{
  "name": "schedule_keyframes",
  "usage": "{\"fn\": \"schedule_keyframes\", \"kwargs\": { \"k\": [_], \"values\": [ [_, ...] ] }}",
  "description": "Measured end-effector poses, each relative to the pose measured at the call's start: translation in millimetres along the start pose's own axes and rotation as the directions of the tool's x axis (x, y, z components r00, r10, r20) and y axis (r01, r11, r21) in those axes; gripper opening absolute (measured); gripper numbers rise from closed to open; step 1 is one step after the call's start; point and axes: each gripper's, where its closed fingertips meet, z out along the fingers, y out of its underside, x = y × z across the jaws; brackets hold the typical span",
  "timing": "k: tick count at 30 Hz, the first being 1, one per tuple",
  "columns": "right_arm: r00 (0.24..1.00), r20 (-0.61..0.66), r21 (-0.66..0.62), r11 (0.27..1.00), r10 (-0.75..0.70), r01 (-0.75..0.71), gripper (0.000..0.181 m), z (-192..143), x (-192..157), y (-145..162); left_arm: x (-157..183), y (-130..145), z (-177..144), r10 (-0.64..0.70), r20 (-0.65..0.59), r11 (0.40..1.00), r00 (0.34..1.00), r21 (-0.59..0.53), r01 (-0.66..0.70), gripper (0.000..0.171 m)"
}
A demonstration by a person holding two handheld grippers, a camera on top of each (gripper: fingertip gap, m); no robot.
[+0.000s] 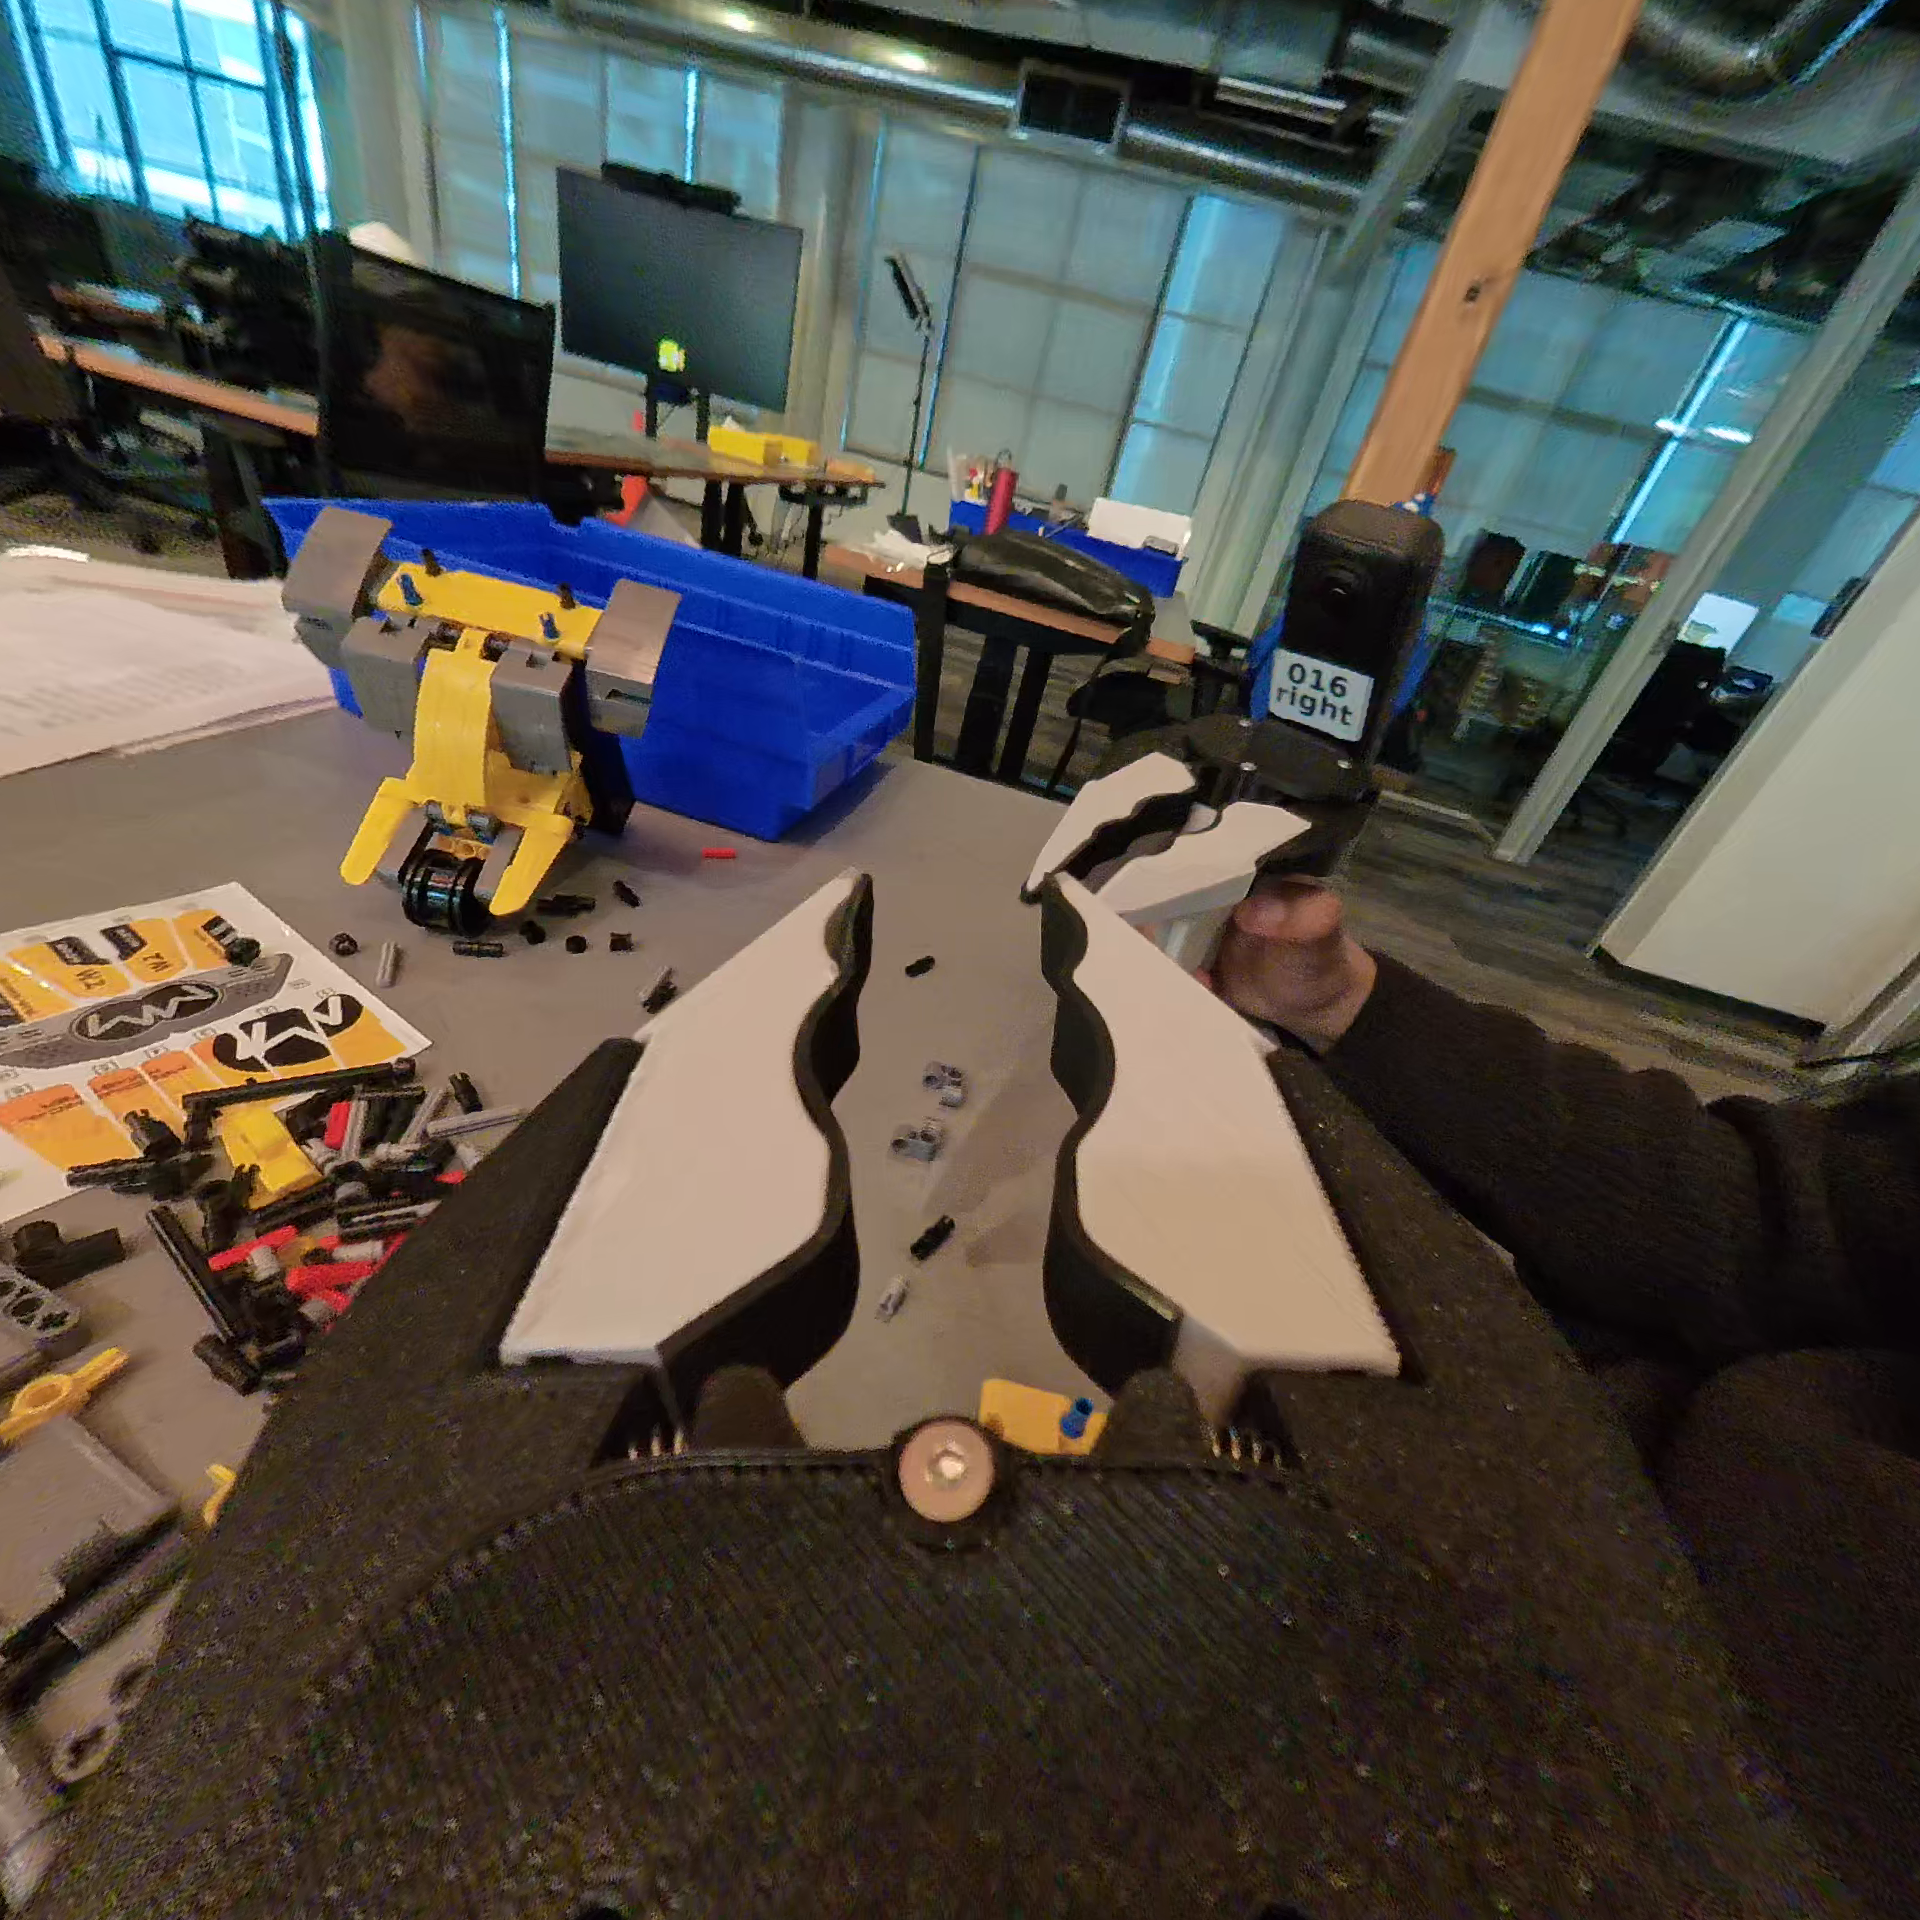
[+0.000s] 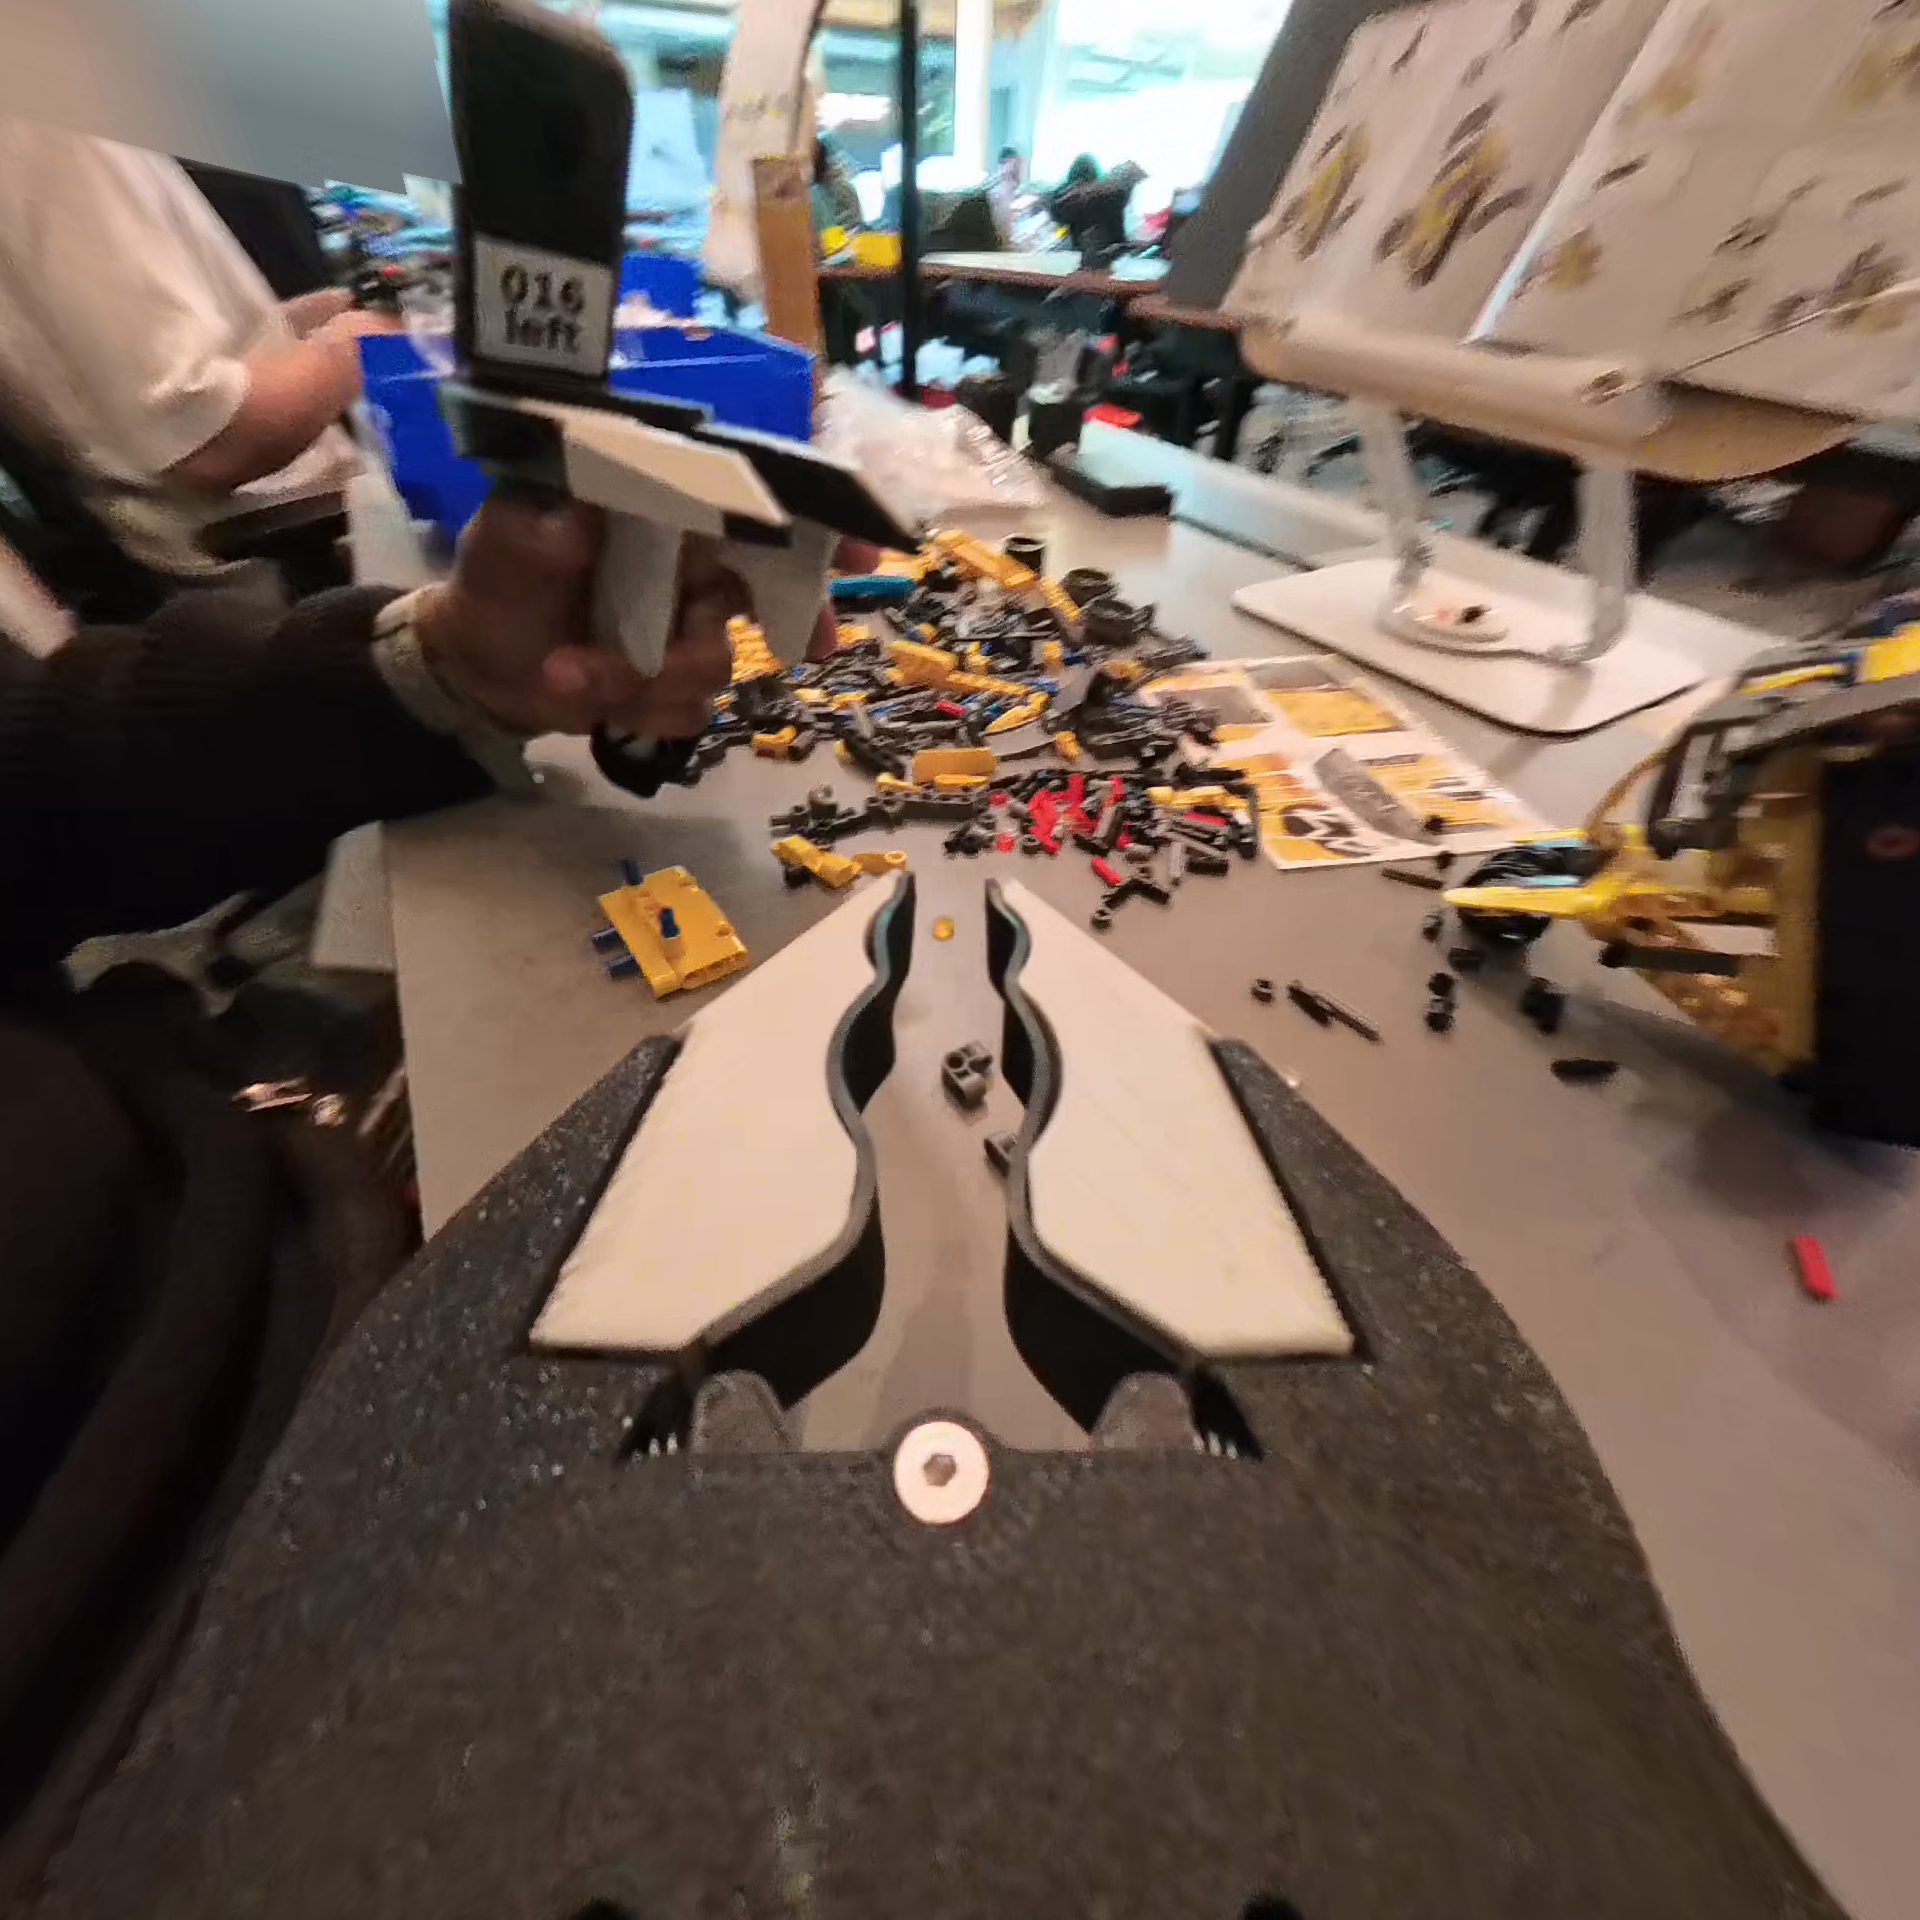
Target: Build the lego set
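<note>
Both grippers hung empty, jaws apart: the left gripper (image 1: 956, 904) and the right gripper (image 2: 948, 883), above the small grey connector (image 2: 967, 1070). Beyond the connector, leftward, lay the yellow sub-assembly (image 2: 670, 930), long axis running away rightward, blue pins jutting left. Nudged, the connector might skid into the loose-parts pile (image 2: 987, 727) beyond.

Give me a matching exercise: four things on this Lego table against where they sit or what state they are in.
1. left gripper
2. blue bin
3. sticker sheet
4. yellow block with blue pins

a. lying flat beside the loose-parts pile
b. open, holding nothing
c. alone on the table, apart from the pile
d. behind the yellow model

Pairs: 1-b, 2-d, 3-a, 4-c
</note>
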Motion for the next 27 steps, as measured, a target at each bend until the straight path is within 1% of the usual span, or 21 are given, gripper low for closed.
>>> {"fn": "schedule_keyframes", "kwargs": {
  "k": [2,4,5,7,10,11,13,14,15,18,19,20,21,22,25,27],
  "values": [
    [0.990,-0.140,0.003,1.000,-0.020,0.020,0.012,-13.3,5.5,3.6,9.4,3.6,-5.5,0.010,-0.018,1.000,1.000,0.012,-0.010,0.030],
    [0.955,-0.298,-0.052,0.999,-0.015,-0.001,0.013,-27.9,19.8,14.6,19.0,6.0,-9.0,0.024,-0.030,0.999,0.999,0.026,-0.024,0.040],
    [0.942,-0.337,-0.096,0.995,-0.008,-0.025,0.016,-33.0,22.9,22.1,20.7,8.3,-10.0,0.036,-0.020,0.999,0.999,0.026,-0.036,0.048],
    [0.927,-0.376,-0.197,0.977,0.001,-0.081,0.026,-37.9,25.6,39.6,21.8,14.0,-10.5,0.058,0.000,0.998,0.998,0.010,-0.058,0.056],
    [0.926,-0.378,-0.298,0.947,-0.002,-0.119,0.033,-32.7,26.4,55.9,17.3,16.6,-9.8,0.095,0.044,0.995,0.995,-0.003,-0.095,0.055],
    [0.927,-0.375,-0.348,0.928,-0.007,-0.134,0.038,-29.2,27.0,64.0,14.7,17.0,-9.3,0.100,0.059,0.995,0.993,-0.007,-0.100,0.054],
    [0.937,-0.349,-0.476,0.867,-0.031,-0.148,0.048,-20.6,24.4,84.8,5.4,18.1,-8.5,0.100,0.105,0.995,0.989,-0.020,-0.098,0.055],
    [0.944,-0.328,-0.517,0.845,-0.045,-0.139,0.045,-15.2,21.5,90.3,0.3,18.4,-8.6,0.100,0.131,0.995,0.986,-0.027,-0.097,0.055],
    [0.951,-0.305,-0.507,0.854,-0.050,-0.117,0.047,-8.7,17.6,86.5,-3.3,18.1,-8.9,0.099,0.149,0.995,0.984,-0.028,-0.096,0.055],
    [0.962,-0.268,-0.416,0.907,-0.054,-0.065,0.035,6.6,13.0,66.2,-9.8,18.8,-9.9,0.075,0.176,0.997,0.982,-0.028,-0.071,0.054],
    [0.964,-0.261,-0.420,0.905,-0.052,-0.065,0.035,9.9,14.1,66.5,-10.4,18.8,-10.2,0.064,0.176,0.998,0.982,-0.026,-0.060,0.054],
    [0.965,-0.259,-0.450,0.890,-0.046,-0.078,0.037,12.4,16.6,71.8,-11.3,18.2,-10.9,0.052,0.177,0.999,0.983,-0.020,-0.049,0.053],
    [0.966,-0.257,-0.495,0.864,-0.040,-0.096,0.041,14.4,18.8,80.2,-12.1,17.6,-11.5,0.039,0.177,0.999,0.983,-0.014,-0.037,0.052],
    [0.969,-0.246,-0.526,0.844,-0.033,-0.105,0.041,16.3,19.5,85.8,-12.0,17.3,-12.1,0.026,0.172,1.000,0.985,-0.009,-0.025,0.052],
    [0.976,-0.216,-0.483,0.871,-0.014,-0.094,0.040,18.4,20.9,77.6,-11.4,16.9,-13.7,-0.010,0.153,1.000,0.988,0.002,0.010,0.052],
    [0.982,-0.178,-0.449,0.882,0.066,-0.141,0.041,17.8,18.2,73.5,-10.7,16.4,-14.9,-0.016,0.148,1.000,0.989,0.007,0.015,0.050]
  ]
}}
